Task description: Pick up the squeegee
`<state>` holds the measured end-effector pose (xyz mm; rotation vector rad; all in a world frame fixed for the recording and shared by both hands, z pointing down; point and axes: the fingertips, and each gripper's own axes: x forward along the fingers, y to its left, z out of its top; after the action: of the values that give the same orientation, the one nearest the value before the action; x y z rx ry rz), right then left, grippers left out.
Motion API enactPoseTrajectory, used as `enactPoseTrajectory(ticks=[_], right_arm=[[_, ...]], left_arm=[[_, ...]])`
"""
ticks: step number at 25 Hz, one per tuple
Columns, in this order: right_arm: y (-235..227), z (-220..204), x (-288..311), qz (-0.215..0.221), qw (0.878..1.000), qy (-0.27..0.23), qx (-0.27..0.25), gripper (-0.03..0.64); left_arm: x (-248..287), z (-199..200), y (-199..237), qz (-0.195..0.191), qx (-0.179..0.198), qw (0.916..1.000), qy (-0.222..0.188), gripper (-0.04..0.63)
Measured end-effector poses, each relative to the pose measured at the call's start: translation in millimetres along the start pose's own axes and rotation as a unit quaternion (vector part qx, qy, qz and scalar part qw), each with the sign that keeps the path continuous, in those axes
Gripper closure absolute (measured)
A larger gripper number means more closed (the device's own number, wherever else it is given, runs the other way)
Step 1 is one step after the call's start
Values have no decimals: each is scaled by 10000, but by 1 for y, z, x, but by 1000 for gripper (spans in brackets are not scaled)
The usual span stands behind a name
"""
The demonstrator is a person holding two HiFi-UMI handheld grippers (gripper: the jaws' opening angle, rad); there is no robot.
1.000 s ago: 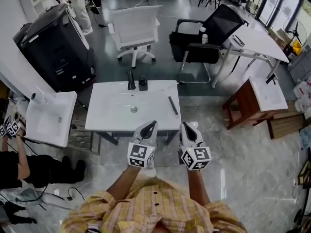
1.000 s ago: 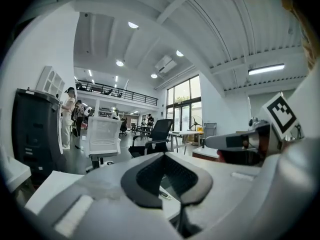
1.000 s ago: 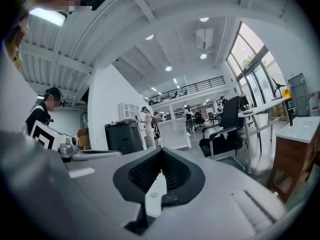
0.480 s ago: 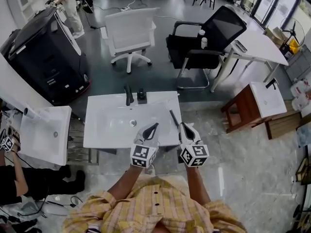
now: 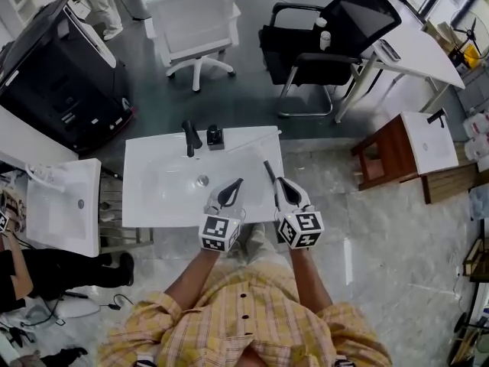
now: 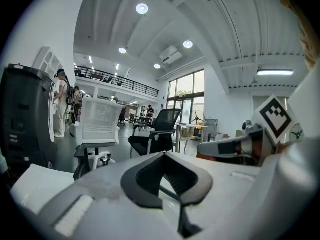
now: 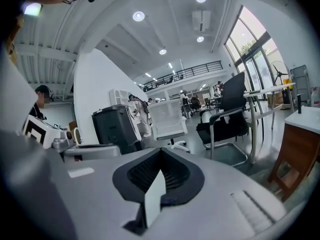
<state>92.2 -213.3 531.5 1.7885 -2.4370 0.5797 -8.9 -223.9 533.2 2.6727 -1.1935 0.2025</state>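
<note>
The squeegee (image 5: 268,170) is a thin dark bar lying on the right side of the white sink counter (image 5: 153,205). Its near end is hidden under my right gripper (image 5: 280,183), which hangs just over it with the jaws together and nothing between them. My left gripper (image 5: 236,183) is shut and empty over the counter's front edge, left of the squeegee. In the left gripper view the left gripper (image 6: 167,156) points level across the room. The right gripper view shows the right gripper (image 7: 160,153) the same way, and neither view shows the squeegee.
A black faucet (image 5: 189,138) and a small black holder (image 5: 215,136) stand at the counter's back edge. A second white sink (image 5: 65,205) is at the left. A wooden stand with a basin (image 5: 405,155) is at the right. Two chairs (image 5: 191,29) stand beyond.
Both grippers have come forward and down, from in front of the counter to over its front part. The right one now reaches the squeegee's near end.
</note>
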Motion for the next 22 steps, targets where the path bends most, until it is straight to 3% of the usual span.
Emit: enactPoseTrajectory(ticks=[22], right_arm=[[-70,-91,98,43,9840,1761,-281,617]], left_arm=[[74,-67,11,159,-262,9966,766,598]])
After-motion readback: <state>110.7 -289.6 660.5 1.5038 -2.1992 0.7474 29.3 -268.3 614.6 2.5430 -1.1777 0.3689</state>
